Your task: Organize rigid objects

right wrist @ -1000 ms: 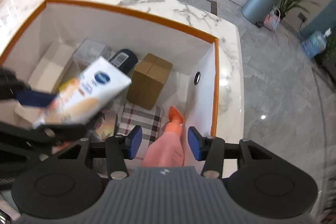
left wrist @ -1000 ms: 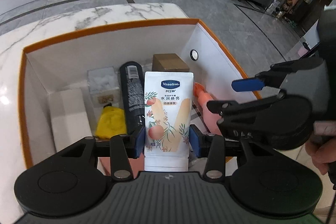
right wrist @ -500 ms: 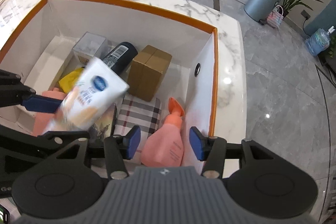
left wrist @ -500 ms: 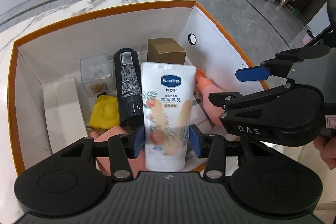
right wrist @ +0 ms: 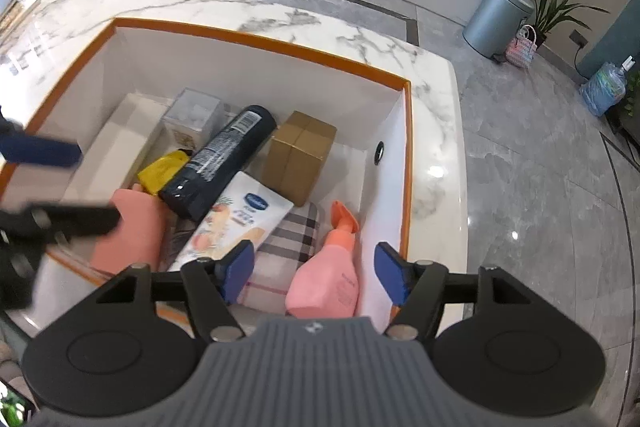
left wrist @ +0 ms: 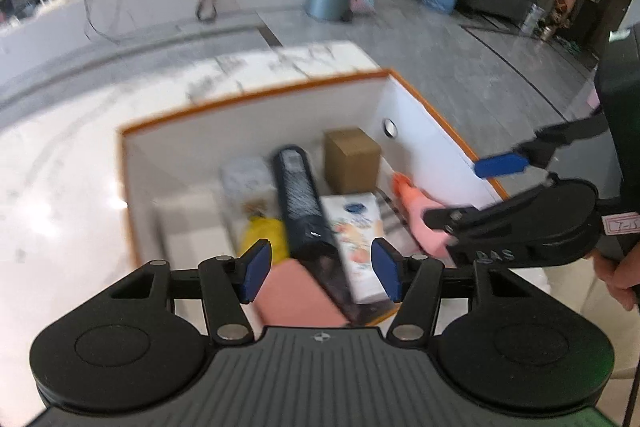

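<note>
- Left hand-held gripper (left wrist: 321, 269) — jaws spread wide, holding nothing.
- Right hand-held gripper (right wrist: 316, 277) likewise wide, empty.
- White peach-printed lotion tube (right wrist: 236, 223) lies inside the orange-rimmed white box (right wrist: 256, 41), beside the dark cylindrical bottle (right wrist: 220, 163).

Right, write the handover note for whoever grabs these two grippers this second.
Left gripper: open, empty, hovering above the near end of the white box.
Right gripper: open, empty, over the box's right near corner, above the pink spray bottle.
Things: the Vaseline tube lies in the box, between the black bottle and the plaid case, with the cardboard box behind it.
Done: tube is in the box, no gripper on it.
Left: nothing to pack shows outside the box in these views; look around the counter before the next pick.
</note>
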Demonstrator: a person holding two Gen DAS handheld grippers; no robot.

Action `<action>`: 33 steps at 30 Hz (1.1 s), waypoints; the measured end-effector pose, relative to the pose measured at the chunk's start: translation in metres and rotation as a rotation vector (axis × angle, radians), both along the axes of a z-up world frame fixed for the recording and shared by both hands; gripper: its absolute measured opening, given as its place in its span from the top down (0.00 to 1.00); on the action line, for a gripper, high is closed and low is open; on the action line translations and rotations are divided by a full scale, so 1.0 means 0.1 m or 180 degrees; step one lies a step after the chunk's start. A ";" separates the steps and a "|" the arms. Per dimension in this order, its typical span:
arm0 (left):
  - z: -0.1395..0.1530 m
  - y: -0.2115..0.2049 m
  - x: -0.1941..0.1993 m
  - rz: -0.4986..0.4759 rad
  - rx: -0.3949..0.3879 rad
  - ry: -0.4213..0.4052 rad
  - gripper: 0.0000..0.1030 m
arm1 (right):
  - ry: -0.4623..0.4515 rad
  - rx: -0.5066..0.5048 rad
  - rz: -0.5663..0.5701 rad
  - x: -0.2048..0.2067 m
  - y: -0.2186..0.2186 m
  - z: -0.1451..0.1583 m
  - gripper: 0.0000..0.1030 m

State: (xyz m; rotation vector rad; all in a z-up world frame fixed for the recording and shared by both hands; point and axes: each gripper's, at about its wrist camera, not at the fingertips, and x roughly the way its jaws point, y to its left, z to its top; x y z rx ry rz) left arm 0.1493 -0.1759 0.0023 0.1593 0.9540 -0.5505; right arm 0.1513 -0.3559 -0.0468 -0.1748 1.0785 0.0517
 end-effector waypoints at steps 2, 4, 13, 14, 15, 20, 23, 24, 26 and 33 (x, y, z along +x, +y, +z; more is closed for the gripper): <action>0.12 0.07 -0.10 0.0013 0.0023 -0.0191 0.34 | -0.0005 0.0061 0.0007 -0.06 0.03 0.05 0.26; 0.24 0.15 -0.24 -0.0006 0.0002 -0.0390 0.33 | -0.0016 0.0096 0.0037 -0.13 0.07 0.11 0.26; 0.54 0.53 -0.59 0.0234 -0.0167 -0.0814 0.29 | -0.0323 0.0507 0.0067 -0.52 0.39 0.51 0.21; 0.54 0.56 -0.61 0.0273 -0.0175 -0.0835 0.29 | -0.0383 0.0540 0.0068 -0.57 0.40 0.53 0.21; 0.54 0.59 -0.63 0.0294 -0.0188 -0.0855 0.29 | -0.0449 0.0559 0.0085 -0.62 0.42 0.55 0.21; 0.50 0.72 -0.71 0.0526 -0.0259 -0.1080 0.29 | -0.0900 0.0617 0.0045 -0.87 0.47 0.56 0.19; 0.46 0.79 -0.76 0.0697 -0.0277 -0.1228 0.29 | -0.1072 0.0624 -0.0039 -0.96 0.47 0.44 0.19; 0.44 0.81 -0.76 0.0747 -0.0299 -0.1253 0.29 | -0.1113 0.0619 -0.0055 -0.98 0.47 0.39 0.19; 0.39 0.85 -0.77 0.0829 -0.0336 -0.1316 0.29 | -0.1183 0.0593 -0.0053 -1.02 0.48 0.28 0.19; 0.25 0.93 -0.87 0.0987 -0.0509 -0.1676 0.09 | -0.1341 0.0787 -0.0336 -1.11 0.47 0.04 0.05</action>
